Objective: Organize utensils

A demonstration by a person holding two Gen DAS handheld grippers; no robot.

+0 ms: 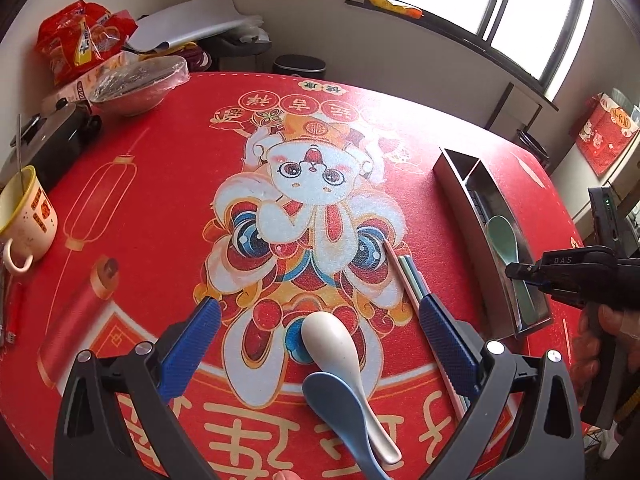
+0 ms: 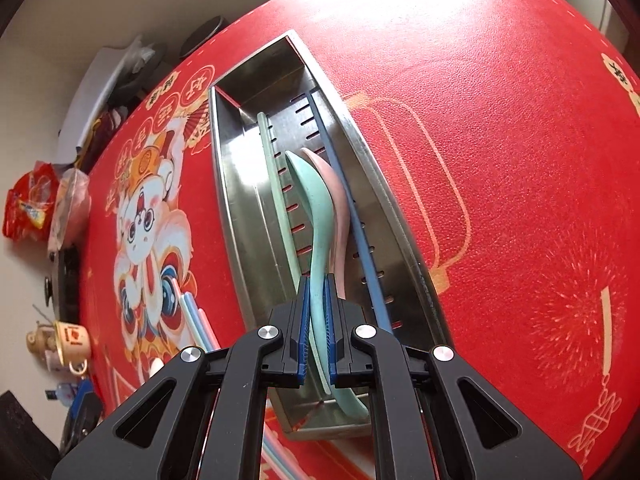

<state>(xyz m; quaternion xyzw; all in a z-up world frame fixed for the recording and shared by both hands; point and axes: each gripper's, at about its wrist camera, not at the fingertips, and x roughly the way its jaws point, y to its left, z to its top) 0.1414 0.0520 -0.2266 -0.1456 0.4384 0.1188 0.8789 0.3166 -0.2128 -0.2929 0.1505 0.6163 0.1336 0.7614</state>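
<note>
Two claws in play. Right gripper [image 2: 318, 300] is clamped tight on the handle of the green spoon [image 2: 310, 196], pads pressing both sides. The spoon's bowl points away from the claw, over the steel utensil tray [image 2: 236, 200]. Tray sits directly under and ahead of this claw. In it: a pink spoon [image 2: 336, 204] touching the green one on its right, a blue chopstick [image 2: 360, 232] further right along the tray wall, a pale green chopstick [image 2: 276, 184] to the left.

Left gripper [image 1: 320, 320] stands wide, nothing between its pads. White spoon [image 1: 340, 344] lies on the red tablecloth [image 1: 160, 200] in the gap between its fingers, bowl away from the claw. Blue spoon [image 1: 340, 412] is closer in, its bowl partly under the white spoon's handle. A bundle of chopsticks [image 1: 408, 276], pink, green and blue, lies just beside the right finger [image 1: 444, 336], running under it. Tray is well right of this claw, near the other hand [image 1: 600, 344].
</note>
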